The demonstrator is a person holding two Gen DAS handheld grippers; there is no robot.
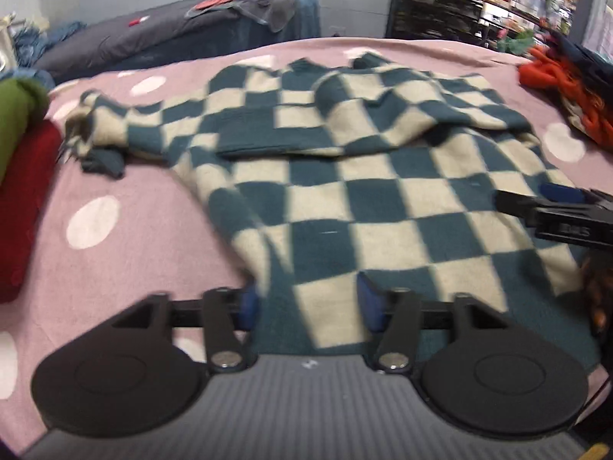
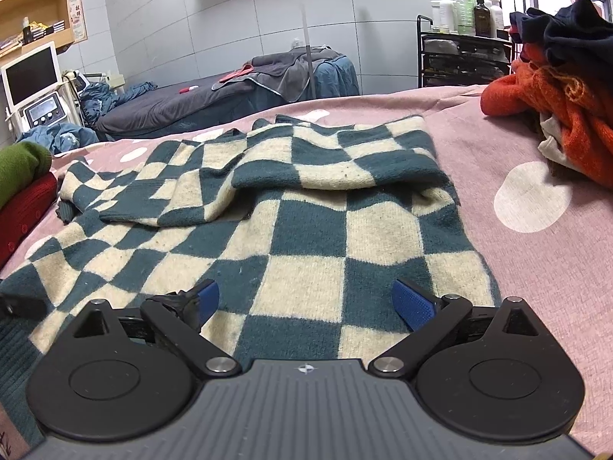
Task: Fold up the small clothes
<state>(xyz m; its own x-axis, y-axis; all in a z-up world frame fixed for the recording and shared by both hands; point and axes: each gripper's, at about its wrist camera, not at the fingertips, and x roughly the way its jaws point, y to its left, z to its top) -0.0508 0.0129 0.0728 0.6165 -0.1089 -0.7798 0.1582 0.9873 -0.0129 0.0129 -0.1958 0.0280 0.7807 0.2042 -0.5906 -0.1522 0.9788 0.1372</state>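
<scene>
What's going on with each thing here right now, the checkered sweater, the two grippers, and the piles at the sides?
Checkered sweater: spread on the pink dotted cover, partly folded, one sleeve laid across the body.
Left gripper: open over the sweater's near hem, gripping nothing.
Right gripper: open above the sweater, gripping nothing.
Red and green clothes: stacked, folded.
Orange clothes pile: crumpled, unfolded.

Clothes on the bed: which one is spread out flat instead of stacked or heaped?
The checkered sweater, spread mid-bed. The green and red ones are folded and stacked at left; the orange one is heaped at right.
</scene>
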